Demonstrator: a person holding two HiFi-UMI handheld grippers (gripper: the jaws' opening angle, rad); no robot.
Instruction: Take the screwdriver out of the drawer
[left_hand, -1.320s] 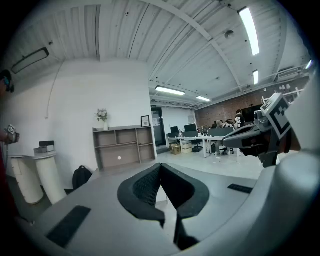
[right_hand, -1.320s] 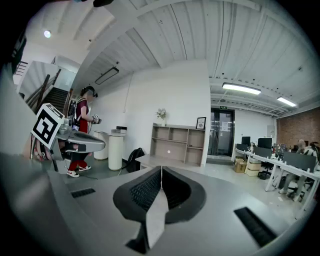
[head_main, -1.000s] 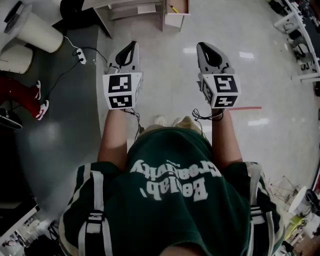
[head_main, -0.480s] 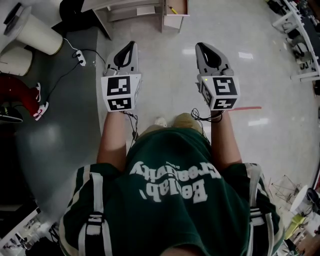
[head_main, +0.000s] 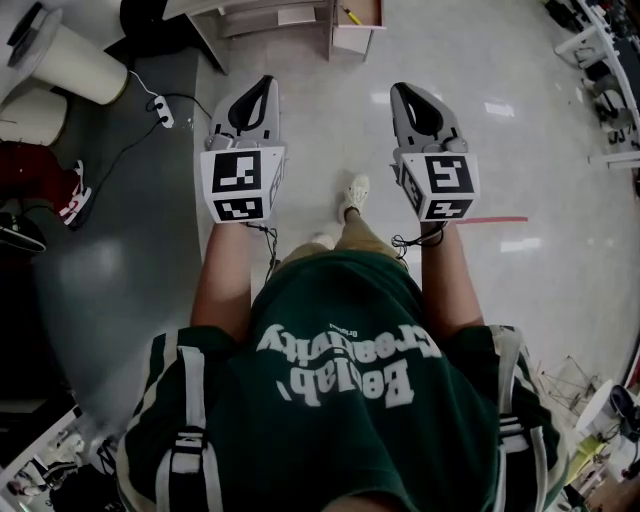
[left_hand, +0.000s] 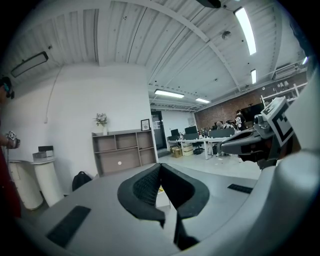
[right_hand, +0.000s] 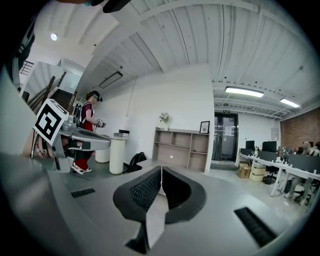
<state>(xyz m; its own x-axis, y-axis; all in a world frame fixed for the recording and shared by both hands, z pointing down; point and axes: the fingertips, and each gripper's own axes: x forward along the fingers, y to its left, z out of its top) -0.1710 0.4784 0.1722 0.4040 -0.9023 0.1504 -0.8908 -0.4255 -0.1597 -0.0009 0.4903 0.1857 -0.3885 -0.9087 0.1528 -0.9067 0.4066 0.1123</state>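
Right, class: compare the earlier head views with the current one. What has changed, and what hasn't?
The person's shoe has swung forward between the grippers, a step toward the drawer. The left gripper and right gripper stayed side by side ahead of the body, tongs shut, nothing held.

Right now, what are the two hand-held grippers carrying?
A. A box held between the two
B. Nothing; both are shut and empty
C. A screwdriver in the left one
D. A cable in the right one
B. In each gripper view the jaws meet with nothing between them. In the head view the left gripper and right gripper hang over the floor, short of the drawer.
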